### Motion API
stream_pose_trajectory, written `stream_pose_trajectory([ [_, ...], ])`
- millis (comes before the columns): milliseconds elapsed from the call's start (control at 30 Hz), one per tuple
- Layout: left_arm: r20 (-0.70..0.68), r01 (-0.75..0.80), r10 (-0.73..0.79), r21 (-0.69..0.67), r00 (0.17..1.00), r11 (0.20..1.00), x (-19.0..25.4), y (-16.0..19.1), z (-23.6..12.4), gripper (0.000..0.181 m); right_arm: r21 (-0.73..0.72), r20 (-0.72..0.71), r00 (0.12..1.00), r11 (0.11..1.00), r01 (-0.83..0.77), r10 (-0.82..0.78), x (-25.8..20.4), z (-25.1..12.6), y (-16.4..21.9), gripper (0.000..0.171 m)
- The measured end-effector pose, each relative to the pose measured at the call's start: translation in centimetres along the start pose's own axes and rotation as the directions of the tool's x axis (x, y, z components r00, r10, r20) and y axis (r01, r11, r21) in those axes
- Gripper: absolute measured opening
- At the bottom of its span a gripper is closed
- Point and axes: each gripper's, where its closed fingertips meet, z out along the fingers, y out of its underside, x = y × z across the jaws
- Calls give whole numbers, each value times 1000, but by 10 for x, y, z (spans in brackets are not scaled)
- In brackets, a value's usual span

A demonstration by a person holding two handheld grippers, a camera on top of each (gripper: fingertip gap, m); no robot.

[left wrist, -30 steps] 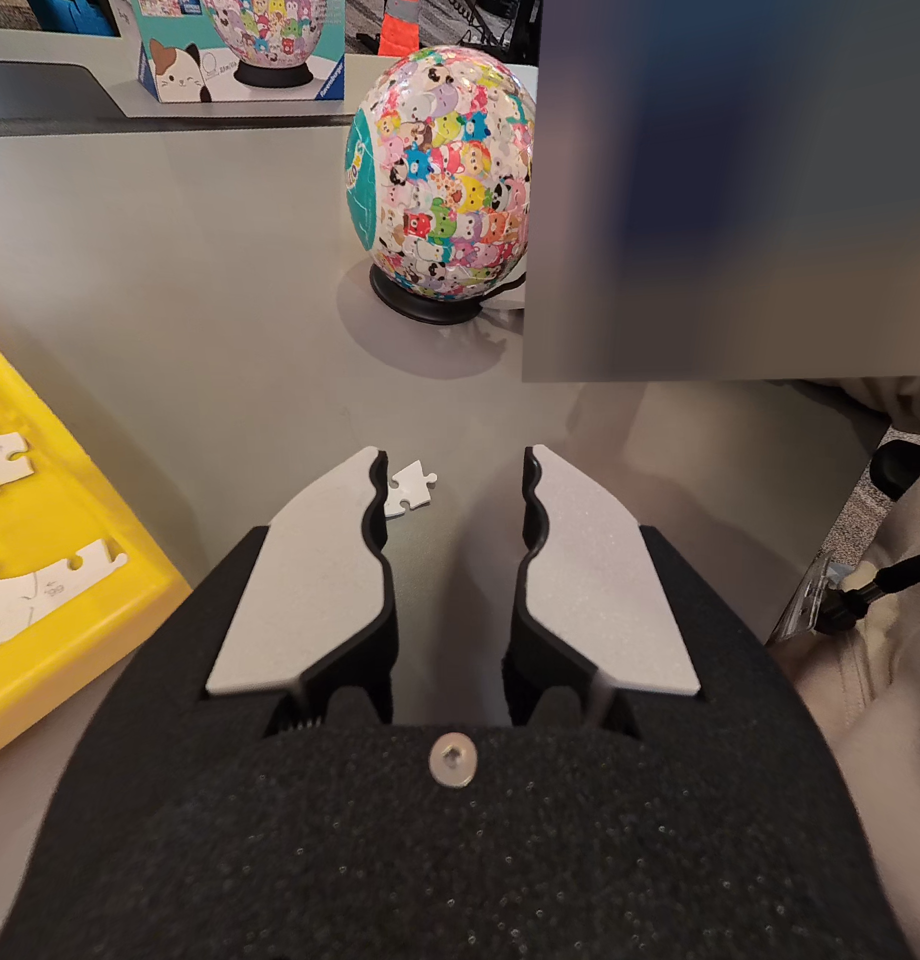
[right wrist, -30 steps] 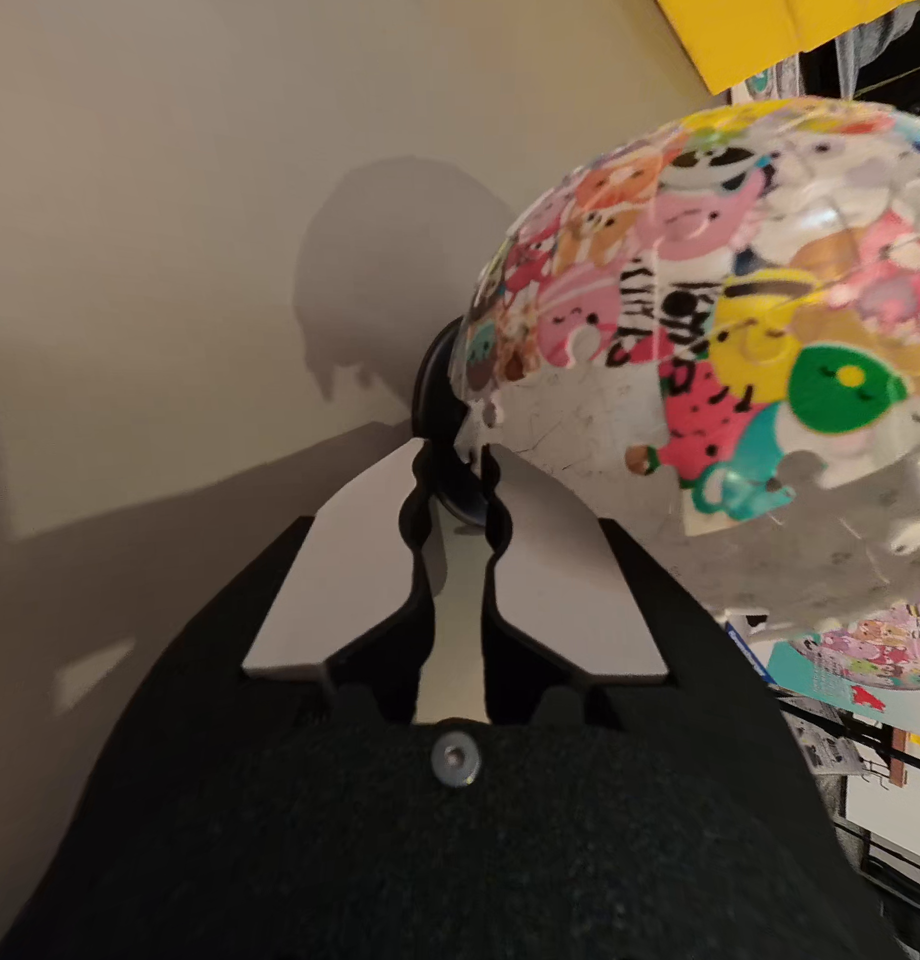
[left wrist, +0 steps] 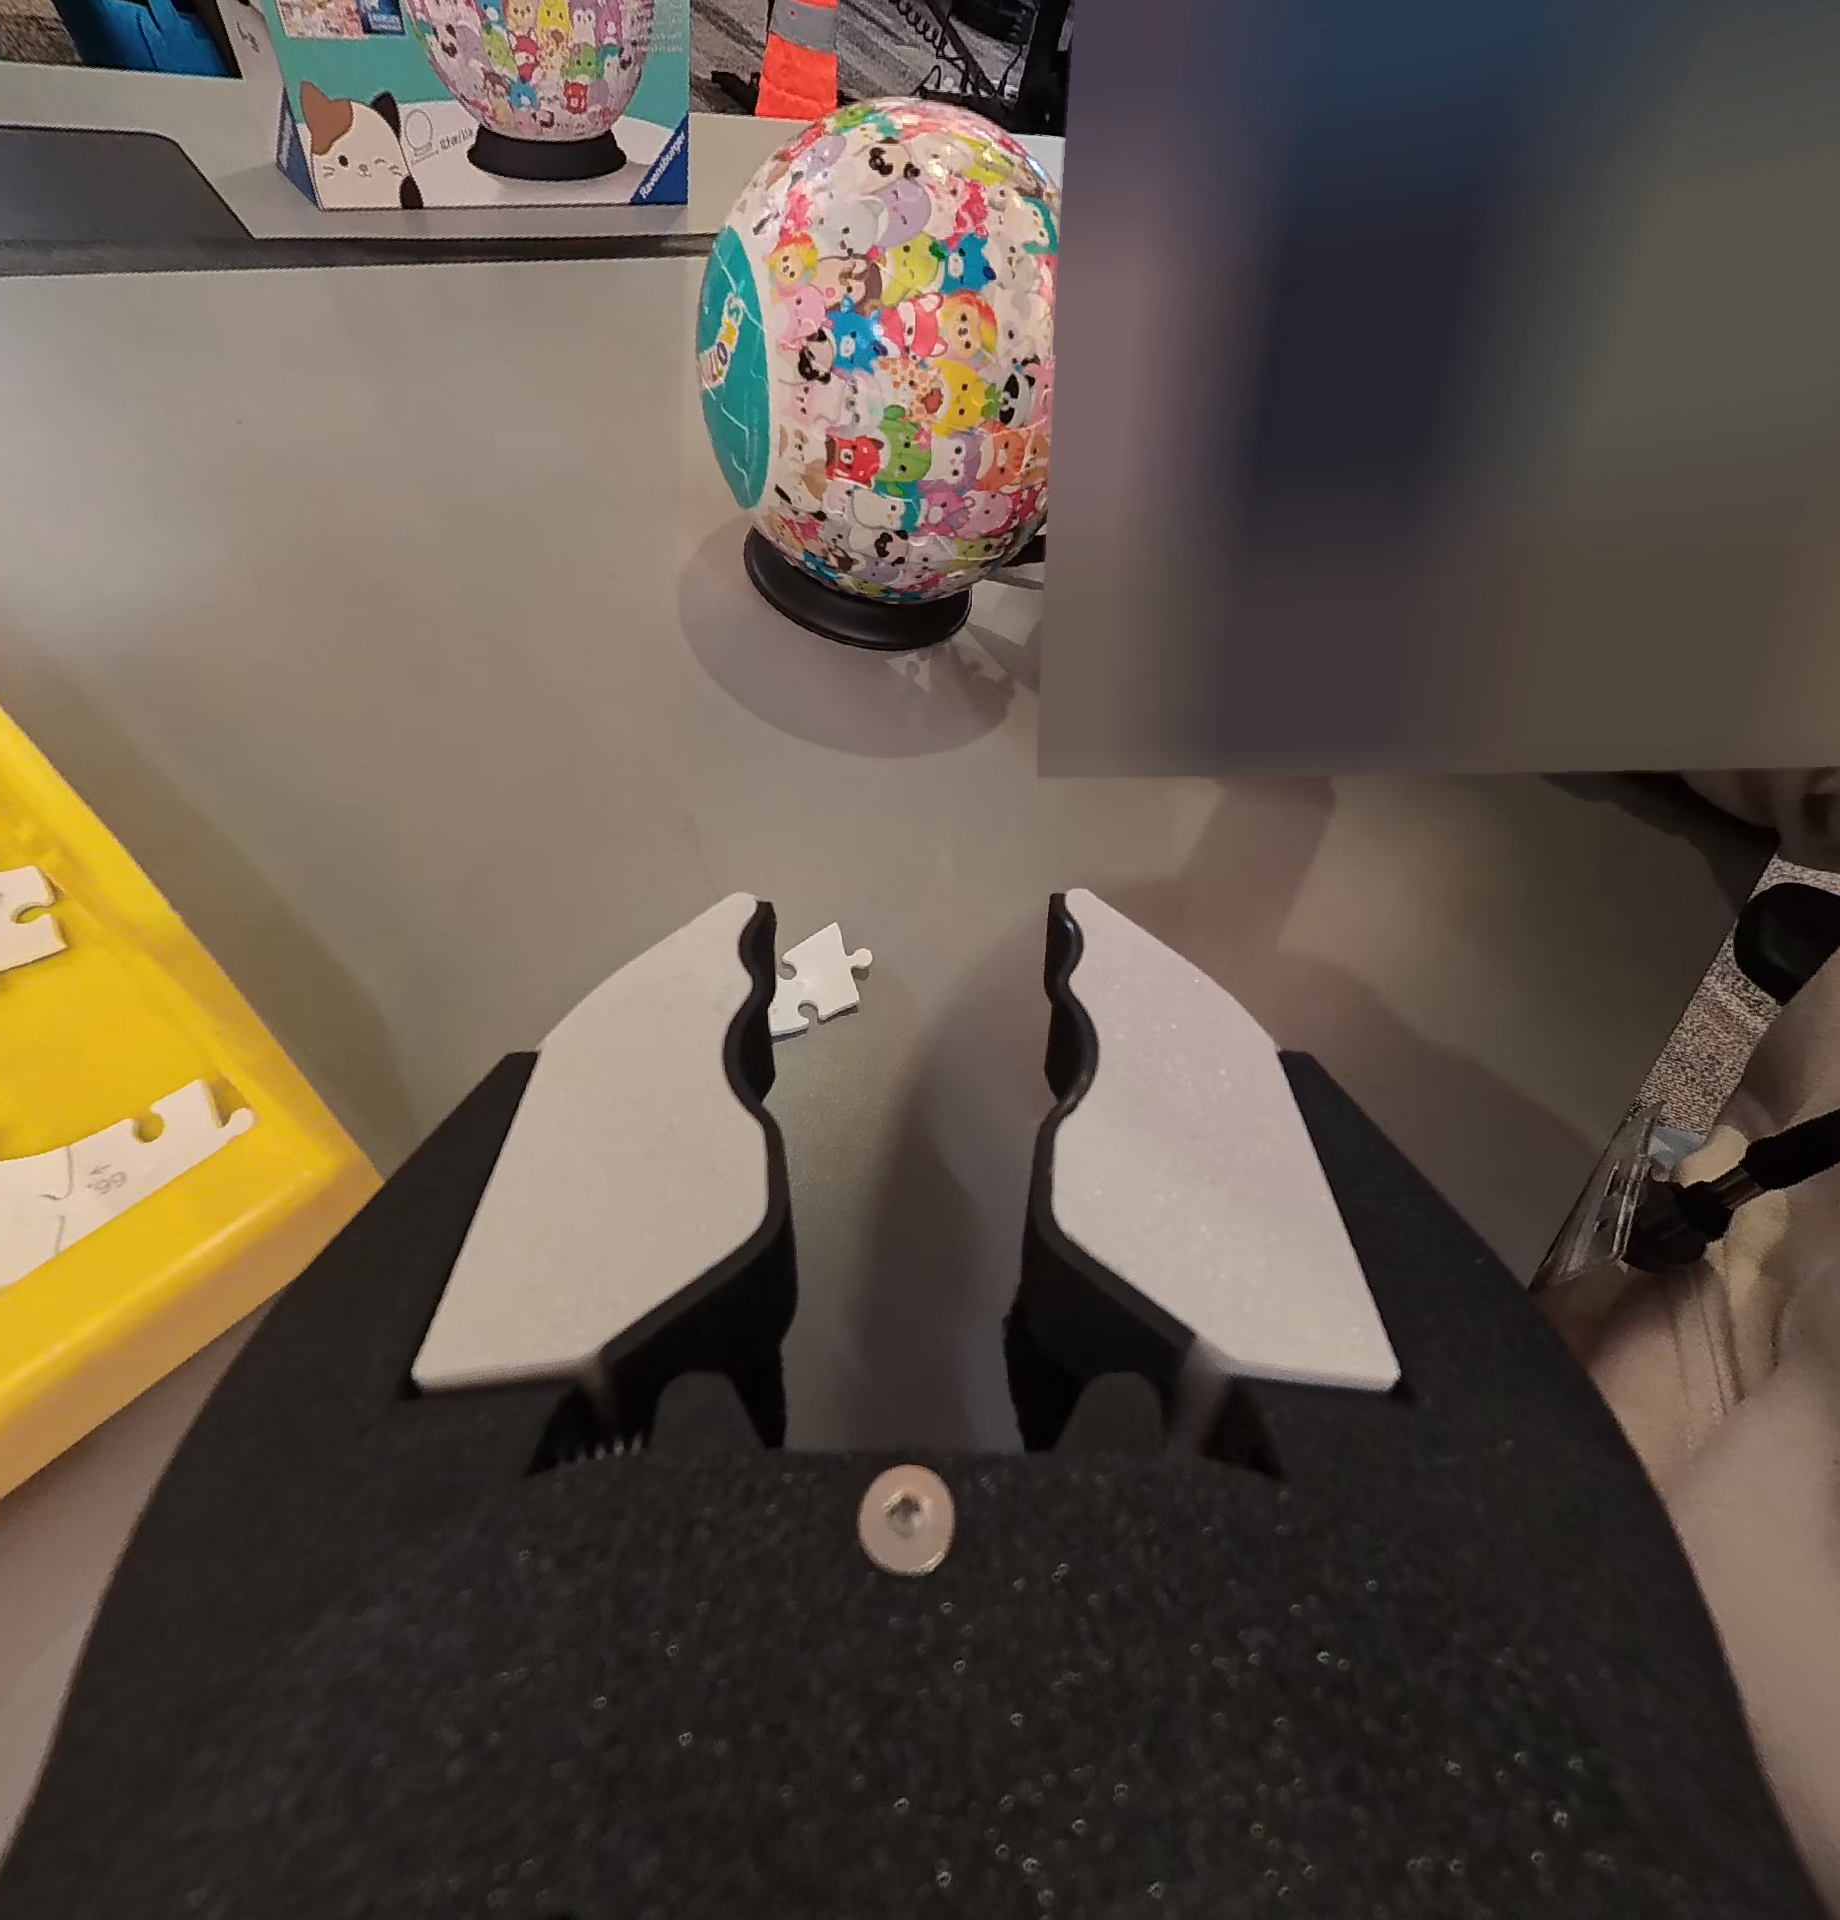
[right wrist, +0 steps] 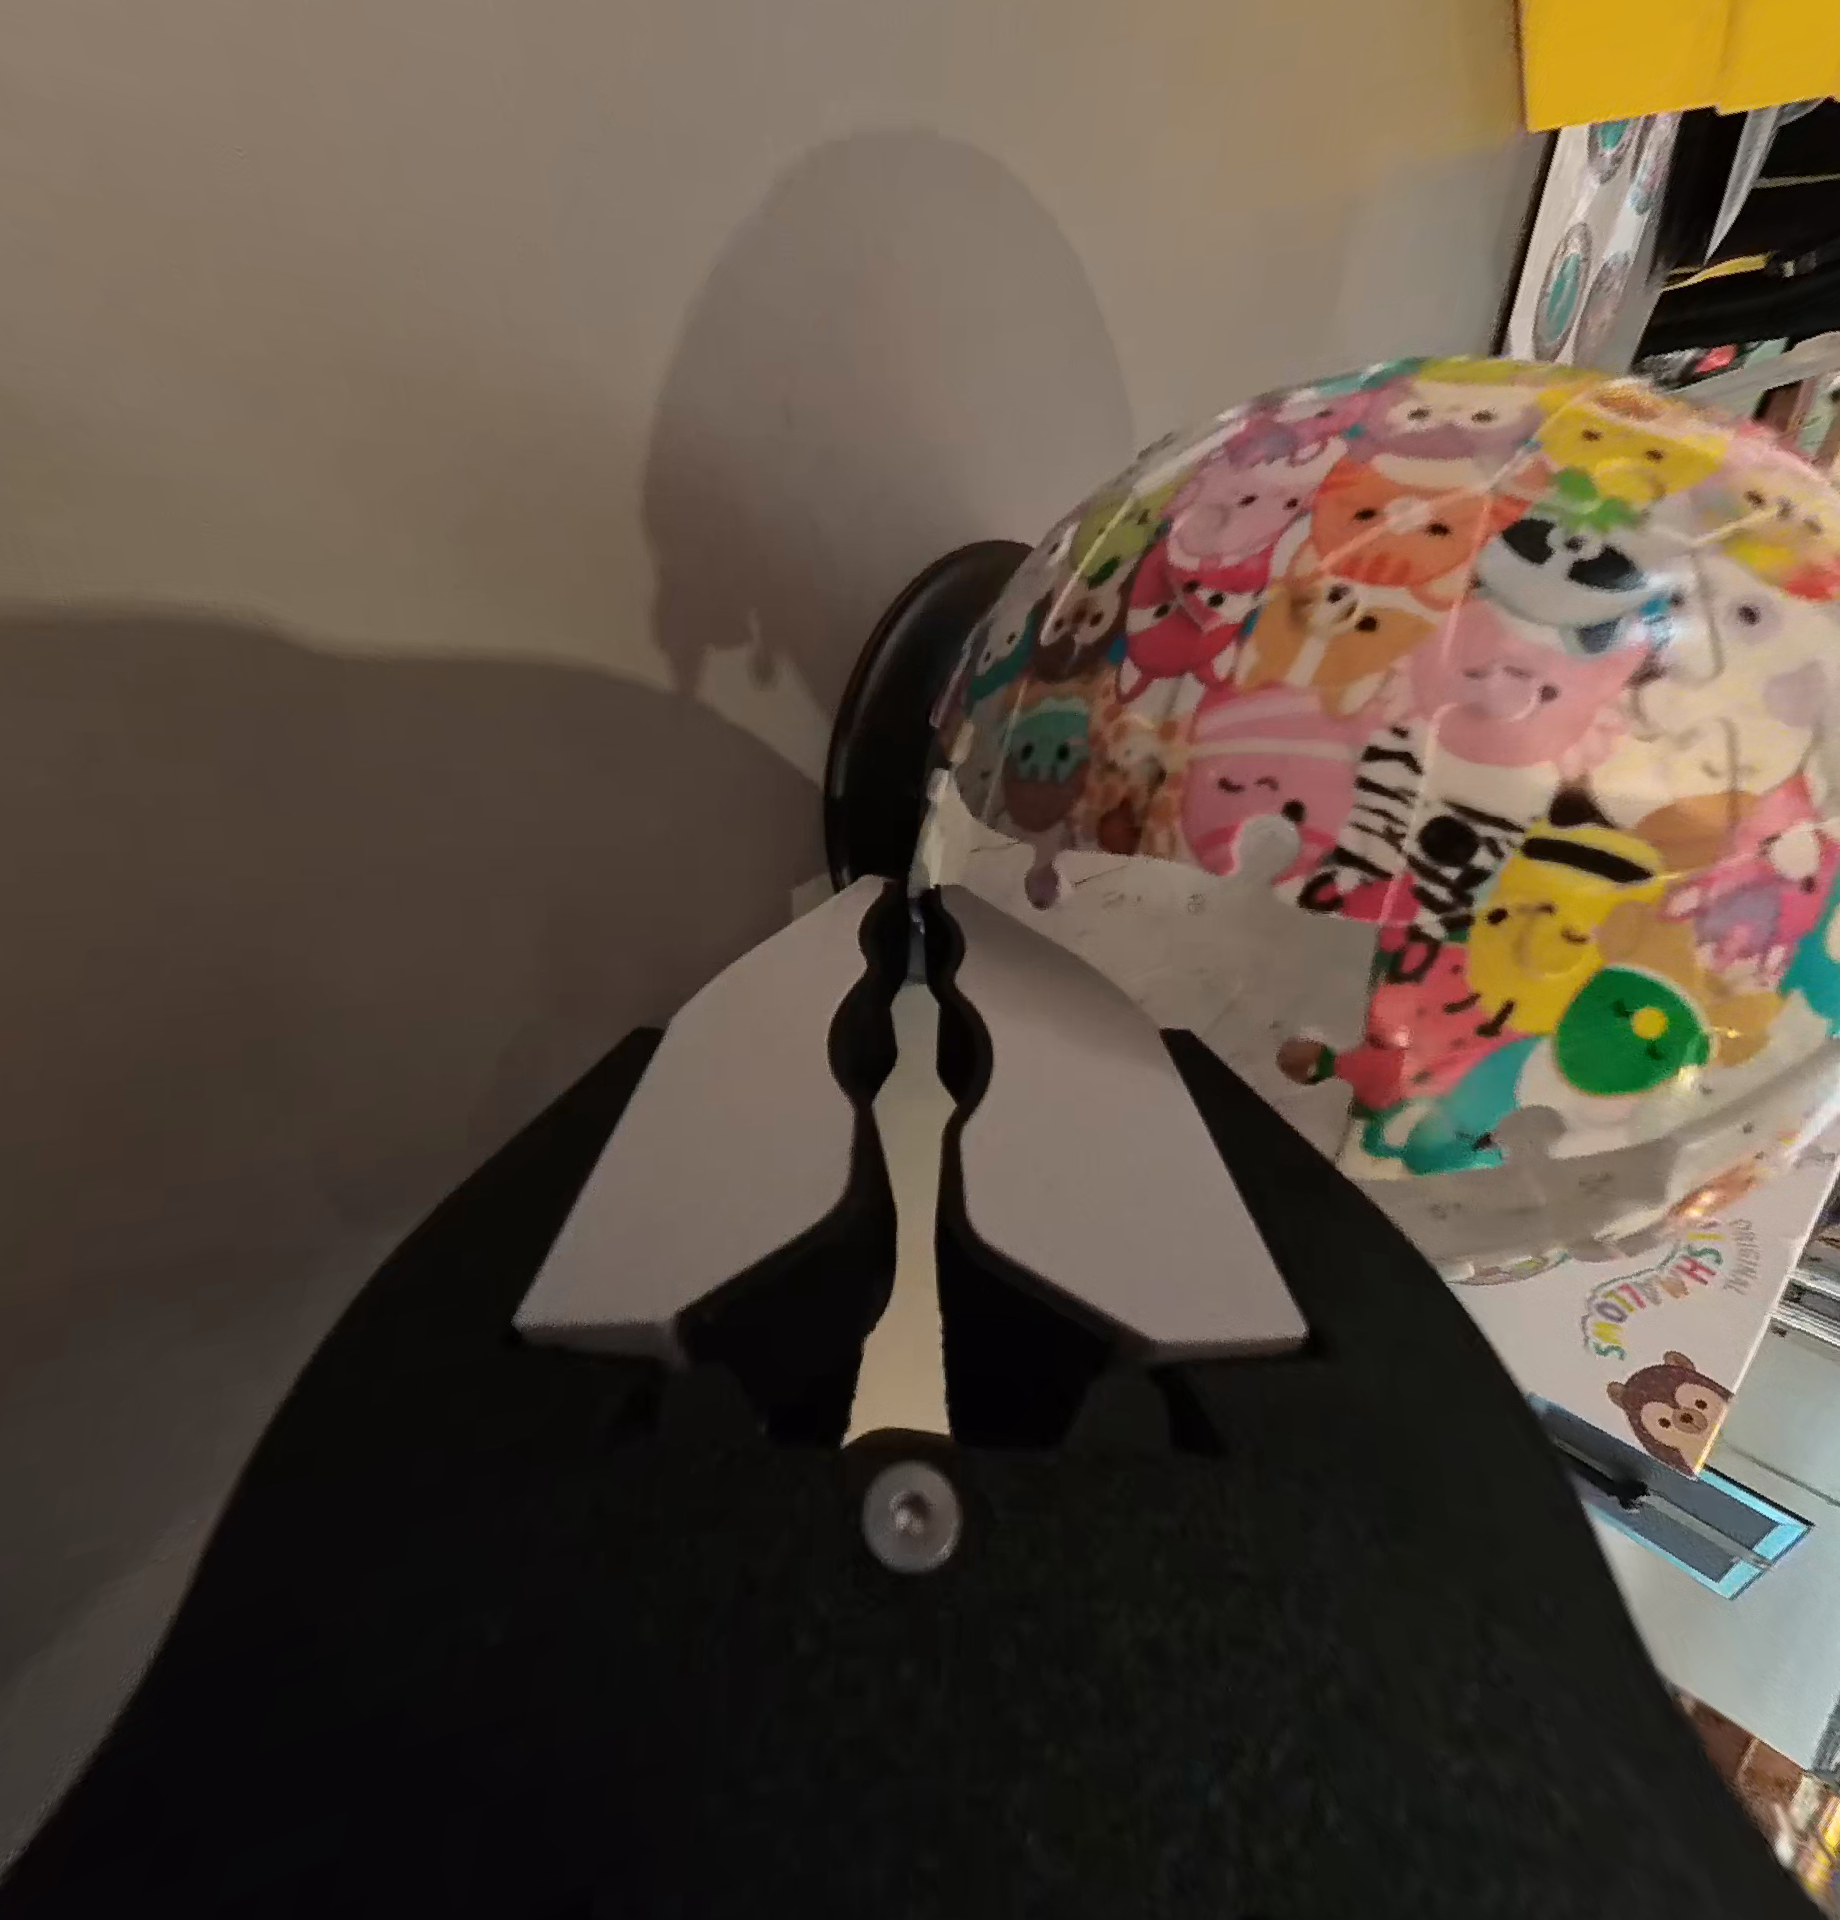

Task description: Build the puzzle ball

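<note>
right tongs [right wrist: 911, 914] narrowed | grasp unclear | puzzle ball [right wrist: 1467, 790] cropped

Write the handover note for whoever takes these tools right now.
Left tool: open, over the table, a loose white piece by one fingertip.
Right tool: shut at the puzzle ball edge near its black stand; whether it pinches anything is unclear.
Done: most of the ball.
Left: fill the open gap; more pieces lie in the yellow tray.
</note>
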Motion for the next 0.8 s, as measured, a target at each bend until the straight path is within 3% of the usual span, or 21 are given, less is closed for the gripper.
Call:
stream_pose_trajectory([
  [267,-1,1,-1,-1,1000,1000,0,0,0,49,-13,58,998,1000,-28,29,-2,1,0,3],
  [800,-3,0,0,-1,1000,1000,1,0,1,49,-89,80,992,991,103,-96,-2,-2,3,3],
])
